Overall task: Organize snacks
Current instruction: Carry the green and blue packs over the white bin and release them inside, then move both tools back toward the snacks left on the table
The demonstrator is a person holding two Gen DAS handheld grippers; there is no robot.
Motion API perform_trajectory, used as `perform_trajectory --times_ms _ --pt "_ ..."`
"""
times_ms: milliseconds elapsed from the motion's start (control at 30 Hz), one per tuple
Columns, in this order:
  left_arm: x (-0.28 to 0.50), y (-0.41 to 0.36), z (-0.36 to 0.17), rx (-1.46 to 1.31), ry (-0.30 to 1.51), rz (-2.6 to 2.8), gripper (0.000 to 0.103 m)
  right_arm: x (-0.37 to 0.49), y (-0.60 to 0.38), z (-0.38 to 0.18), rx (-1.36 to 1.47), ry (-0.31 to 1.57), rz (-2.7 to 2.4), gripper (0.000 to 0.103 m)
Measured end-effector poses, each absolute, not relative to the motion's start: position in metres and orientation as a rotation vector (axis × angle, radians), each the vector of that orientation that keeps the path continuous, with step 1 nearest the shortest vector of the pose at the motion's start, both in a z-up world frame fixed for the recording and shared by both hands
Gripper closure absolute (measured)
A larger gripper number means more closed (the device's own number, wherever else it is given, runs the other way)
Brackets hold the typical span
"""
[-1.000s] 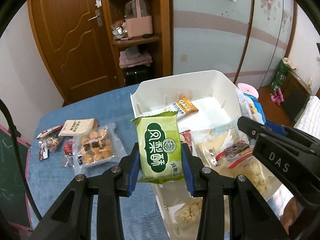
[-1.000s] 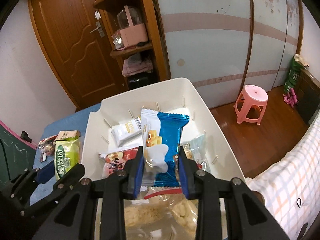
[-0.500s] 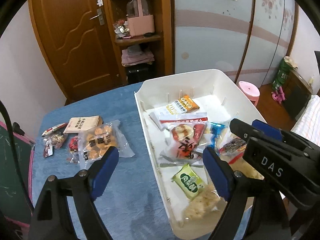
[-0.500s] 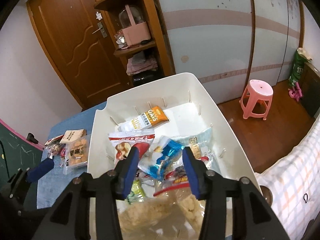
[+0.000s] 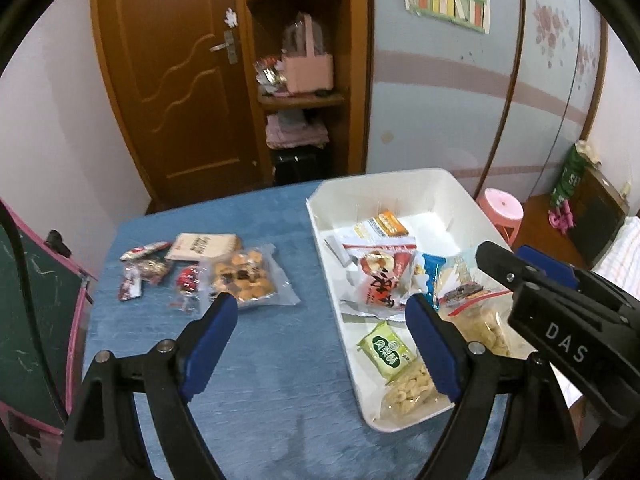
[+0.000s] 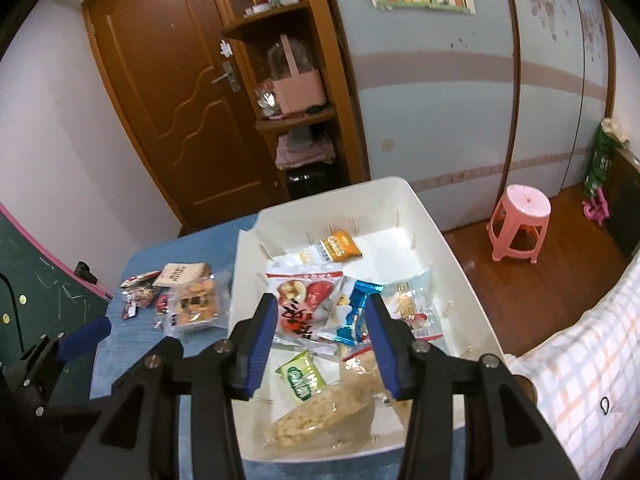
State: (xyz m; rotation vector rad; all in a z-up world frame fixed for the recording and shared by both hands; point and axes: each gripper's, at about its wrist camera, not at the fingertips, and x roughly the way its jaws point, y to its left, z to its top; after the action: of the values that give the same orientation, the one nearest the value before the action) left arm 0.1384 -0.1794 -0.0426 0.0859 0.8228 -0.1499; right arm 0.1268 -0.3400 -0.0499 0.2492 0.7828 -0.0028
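Bin half filled, both claws empty
Your left gripper [image 5: 322,344] gapes wide, right gripper [image 6: 322,326] partly open; loose snacks [image 5: 244,276] at ten o'clock await the white bin [image 5: 452,184].

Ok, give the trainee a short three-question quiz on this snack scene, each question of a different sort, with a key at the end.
1. True or false: the green snack packet lies on the blue tablecloth, outside the white bin.
2. Multiple choice: what is the left gripper holding? A) the clear bag of round cookies B) nothing, its jaws stand open C) the red and white packet
3. Fill in: the packet farthest from the grippers inside the bin is white and ____.

Key: 1 false, it lies inside the bin near its close end. 2 B. 3 orange.
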Motion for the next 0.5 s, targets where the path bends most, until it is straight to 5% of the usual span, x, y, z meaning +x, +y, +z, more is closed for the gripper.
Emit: perform_trajectory --times_ms 433,500 --pt "0.087 -0.112 0.031 0.079 0.663 -0.064 0.018 0.093 -0.304 0.029 0.162 0.647 0.056 0.056" --pt "0.083 -0.097 0.043 0.093 0.64 -0.037 0.018 0.091 -0.295 0.036 0.142 0.642 0.068 0.048"
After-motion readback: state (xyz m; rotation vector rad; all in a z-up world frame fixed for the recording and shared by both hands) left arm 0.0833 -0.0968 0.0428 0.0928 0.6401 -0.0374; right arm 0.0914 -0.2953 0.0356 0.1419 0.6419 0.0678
